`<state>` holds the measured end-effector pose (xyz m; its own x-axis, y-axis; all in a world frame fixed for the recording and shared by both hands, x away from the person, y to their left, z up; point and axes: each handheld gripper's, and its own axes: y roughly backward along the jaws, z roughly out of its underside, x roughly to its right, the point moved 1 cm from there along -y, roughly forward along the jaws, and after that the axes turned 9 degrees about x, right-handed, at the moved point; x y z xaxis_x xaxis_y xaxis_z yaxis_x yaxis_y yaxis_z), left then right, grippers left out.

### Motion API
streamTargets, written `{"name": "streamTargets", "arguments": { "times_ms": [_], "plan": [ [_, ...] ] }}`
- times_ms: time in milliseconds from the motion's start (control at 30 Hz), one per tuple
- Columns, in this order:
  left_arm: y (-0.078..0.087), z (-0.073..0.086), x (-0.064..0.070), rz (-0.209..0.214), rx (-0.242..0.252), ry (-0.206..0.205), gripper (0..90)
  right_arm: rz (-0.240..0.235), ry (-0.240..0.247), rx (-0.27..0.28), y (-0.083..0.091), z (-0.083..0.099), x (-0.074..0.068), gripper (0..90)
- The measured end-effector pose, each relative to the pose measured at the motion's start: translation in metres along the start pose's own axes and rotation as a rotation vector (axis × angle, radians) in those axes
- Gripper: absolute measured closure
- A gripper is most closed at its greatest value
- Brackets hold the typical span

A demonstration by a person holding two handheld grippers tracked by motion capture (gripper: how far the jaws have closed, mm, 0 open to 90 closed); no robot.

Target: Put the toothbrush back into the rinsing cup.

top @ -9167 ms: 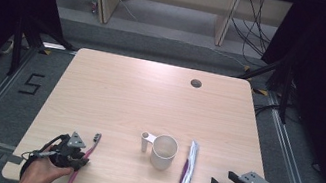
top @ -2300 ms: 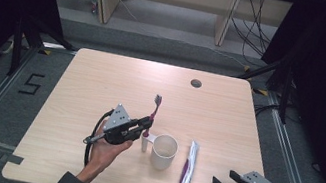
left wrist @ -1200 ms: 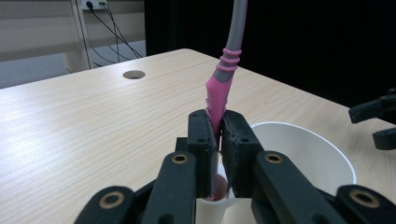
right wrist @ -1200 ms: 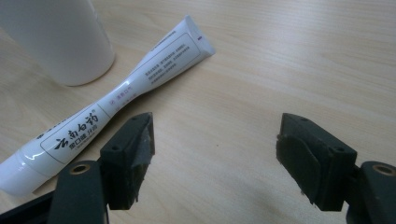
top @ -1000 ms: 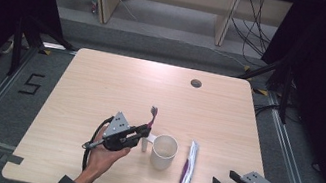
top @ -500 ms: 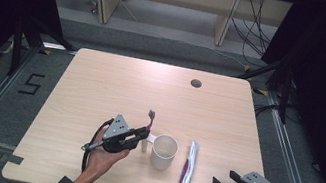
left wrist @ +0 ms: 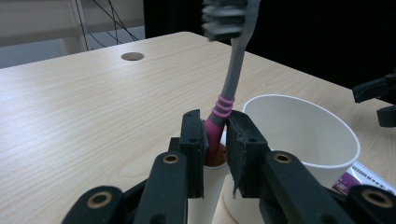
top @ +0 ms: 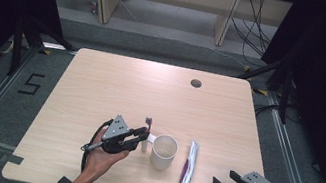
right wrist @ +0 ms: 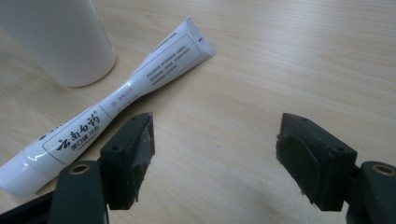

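Two hand-held grippers sit low in the high view. My left hand-held gripper (top: 141, 137), at lower centre, is clamped on the pink neck of a toothbrush (top: 147, 128), bristles up. Over the last couple of seconds it has come down and toward the white cup (top: 163, 151); the brush now stands lower, just left of the cup, so I judge placing is close. My right hand-held gripper (top: 223, 181), lower right, stays wide open and empty beside the toothpaste tube (top: 187, 169). In the left gripper view, the brush's foot enters a small white holder (left wrist: 205, 198) touching the cup, detail too small from above. The wooden surface (top: 116, 88) carries everything.
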<state>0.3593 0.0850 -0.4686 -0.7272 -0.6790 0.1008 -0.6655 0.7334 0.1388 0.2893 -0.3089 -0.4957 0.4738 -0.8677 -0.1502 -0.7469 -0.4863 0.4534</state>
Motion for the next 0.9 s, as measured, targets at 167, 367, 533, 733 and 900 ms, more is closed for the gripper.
{"name": "streamTargets", "arguments": {
  "times_ms": [167, 367, 533, 733, 900],
  "plan": [
    [0.005, -0.004, 0.002, -0.015, 0.009, 0.022, 63.0, 0.002, 0.040, 0.011, -0.001, 0.000, 0.003, 28.6],
    [0.013, -0.009, 0.002, -0.032, 0.023, 0.044, 50.0, 0.001, 0.002, 0.003, 0.000, 0.000, 0.000, 28.6],
    [0.020, -0.012, 0.002, -0.028, 0.021, 0.048, 44.2, -0.006, -0.004, 0.015, -0.001, 0.000, 0.000, 28.6],
    [0.028, -0.008, 0.005, -0.028, 0.002, 0.060, 41.3, 0.004, -0.005, -0.001, 0.000, 0.000, 0.000, 28.6],
    [0.035, -0.003, 0.004, -0.022, -0.002, 0.057, 37.7, 0.005, -0.009, -0.004, 0.000, 0.000, 0.000, 28.6]
  ]
}}
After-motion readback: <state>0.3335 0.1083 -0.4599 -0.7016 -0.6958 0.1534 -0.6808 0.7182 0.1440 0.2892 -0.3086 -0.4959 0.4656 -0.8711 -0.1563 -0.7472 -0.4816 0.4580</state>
